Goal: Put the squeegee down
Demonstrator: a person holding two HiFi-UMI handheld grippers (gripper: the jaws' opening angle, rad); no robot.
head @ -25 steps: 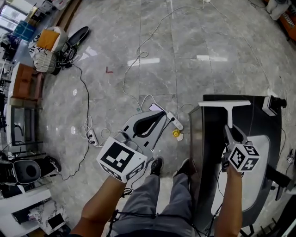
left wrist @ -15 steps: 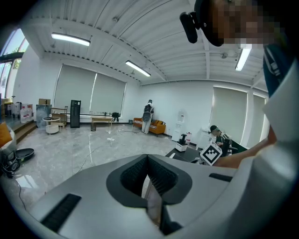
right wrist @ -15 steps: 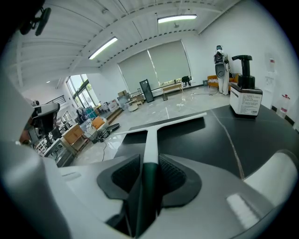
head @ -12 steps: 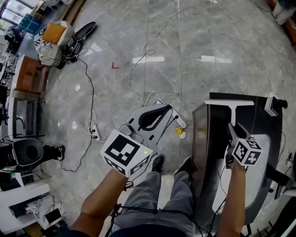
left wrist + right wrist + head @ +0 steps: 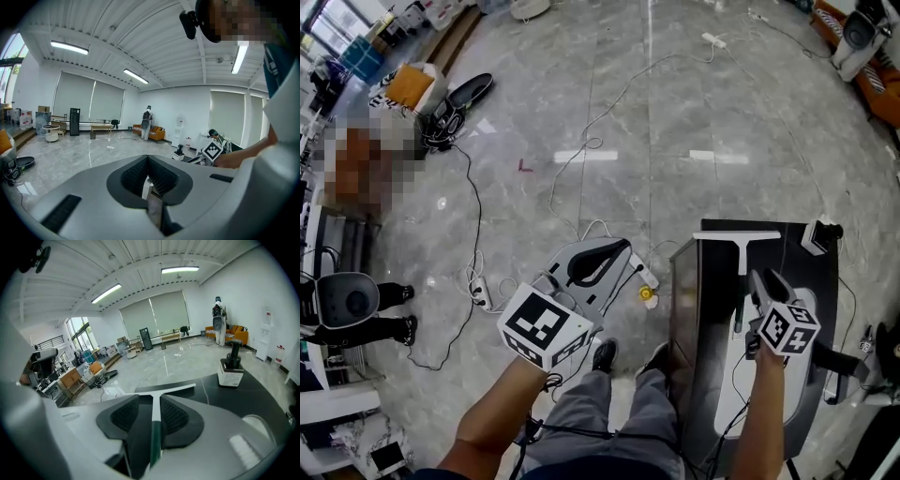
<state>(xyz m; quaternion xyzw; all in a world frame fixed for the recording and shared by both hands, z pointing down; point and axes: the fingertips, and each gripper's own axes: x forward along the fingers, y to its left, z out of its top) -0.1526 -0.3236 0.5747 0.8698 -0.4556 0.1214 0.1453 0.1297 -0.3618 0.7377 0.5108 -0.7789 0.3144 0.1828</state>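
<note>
And there it is: the squeegee (image 5: 738,258) lies flat on the dark tabletop (image 5: 787,253), white blade across the tabletop's far edge, white shaft and green grip running straight back toward us along the tabletop's middle. We've got the right hand-held gripper (image 5: 151,398) hovering just over the handle's near end, and its jaws are opening. The handle shows in the gap between the pads, lined up with them, but neither pad presses on it, so by our reading the squeegee rests on the tabletop on its own. That's the relation that matters: the long axis runs the same way the right hand-held gripper points, blade ahead, handle directly beneath. So we judge a pull away should go up and back along that line rather than sideways, or a pad may nudge the handle. The left hand-held gripper (image 5: 148,159) is off the tabletop's left side, over the floor (image 5: 581,122), well apart from the squeegee, its tips pressed together on nothing. No bin or tray comes into it; only a small white stand (image 5: 817,236) with a black knob sits at the tabletop's far right corner.
</note>
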